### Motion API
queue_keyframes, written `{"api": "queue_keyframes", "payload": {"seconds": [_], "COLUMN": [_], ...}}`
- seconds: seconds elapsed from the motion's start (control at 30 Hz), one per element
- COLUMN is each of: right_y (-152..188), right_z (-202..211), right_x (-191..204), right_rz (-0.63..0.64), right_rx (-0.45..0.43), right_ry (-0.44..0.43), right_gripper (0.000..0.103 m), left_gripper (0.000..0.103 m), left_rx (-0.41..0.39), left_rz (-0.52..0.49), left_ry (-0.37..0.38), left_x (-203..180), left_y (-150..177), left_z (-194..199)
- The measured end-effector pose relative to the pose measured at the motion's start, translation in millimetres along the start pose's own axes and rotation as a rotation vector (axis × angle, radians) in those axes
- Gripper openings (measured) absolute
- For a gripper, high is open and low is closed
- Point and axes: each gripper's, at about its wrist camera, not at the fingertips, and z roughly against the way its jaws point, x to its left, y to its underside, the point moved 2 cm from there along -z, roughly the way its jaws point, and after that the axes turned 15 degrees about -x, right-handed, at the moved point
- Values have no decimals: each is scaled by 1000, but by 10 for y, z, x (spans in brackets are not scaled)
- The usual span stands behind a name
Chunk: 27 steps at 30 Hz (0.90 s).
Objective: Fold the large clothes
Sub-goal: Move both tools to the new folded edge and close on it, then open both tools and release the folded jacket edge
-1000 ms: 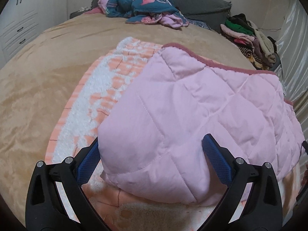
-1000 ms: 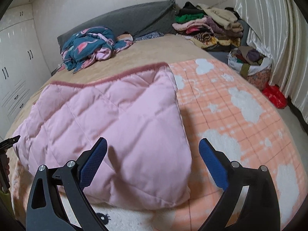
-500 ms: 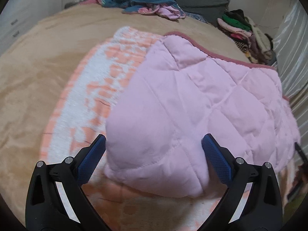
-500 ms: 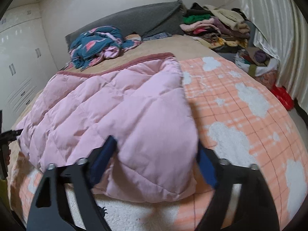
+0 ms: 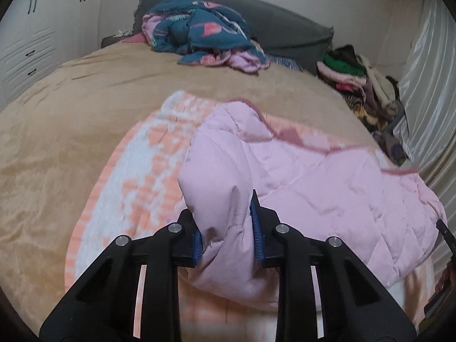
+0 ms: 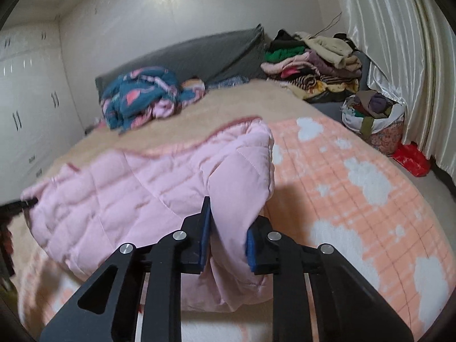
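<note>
A: Left gripper (image 5: 226, 228) — jaw state?

B: Closing, nearly together. A bunched corner of the pink quilted garment (image 5: 327, 188) is pinched between the blue pads (image 5: 258, 239); the fabric bulges above and below the clamp.

A: Right gripper (image 6: 228, 235)?

B: Same entry. Jaws closing, narrow gap, the pads (image 6: 205, 233) pressing a fold at the opposite near corner of the pink quilted garment (image 6: 128, 188). Each gripper grasps one near corner.

A: Garment location?

B: On the bed, lying over an orange-and-white fleece blanket (image 6: 356, 188), near edge raised off it at both clamped corners. Far edge shows a darker rose trim (image 5: 287, 135).

A: Materials?

B: Garment: puffy, matte, stitched in diamond quilting, creased around each pinch. Blanket: fuzzy plaid with white cloud-shaped patches (image 6: 367, 178). Beneath it, a tan bedspread (image 5: 71, 131) with a soft sheen and shallow wrinkles.

A: Surroundings?

B: A crumpled teal-and-pink patterned cloth (image 5: 199, 37) sits near a grey headboard cushion (image 5: 285, 28). A stack of mixed clothes (image 6: 310, 65) is at the far corner, a stuffed bag (image 6: 373, 119) on the floor beside glossy white curtains (image 6: 399, 57). White cabinets (image 5: 31, 42) stand on the other side.
</note>
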Motion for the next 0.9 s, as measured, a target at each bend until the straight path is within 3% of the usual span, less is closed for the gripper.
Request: {"api": "queue_keyframes", "payload": {"seconds": [0.17,0.37,0.57,0.9], "right_y": [-125,84,462,688], "right_z": [-377,-828,-1116,-1341], "right_x": [-11,-92,-161,-155], "right_rz": [8,52,59,95], "right_rx": [9,84,184,242], "right_ry": [48,127,182,237], "right_gripper": [19,19,20,27], "left_gripper": [19,19,19,26], "left_rx": [-36,-8,36,43], "left_rz": [-13,-83,-132,-103], "left_ry": [-53,-135,-167,-175], "left_x": [-89,-142,-121,-37], "left_y": [-118,-78,63,165], "left_z": [-244,-634,-898,-1055]}}
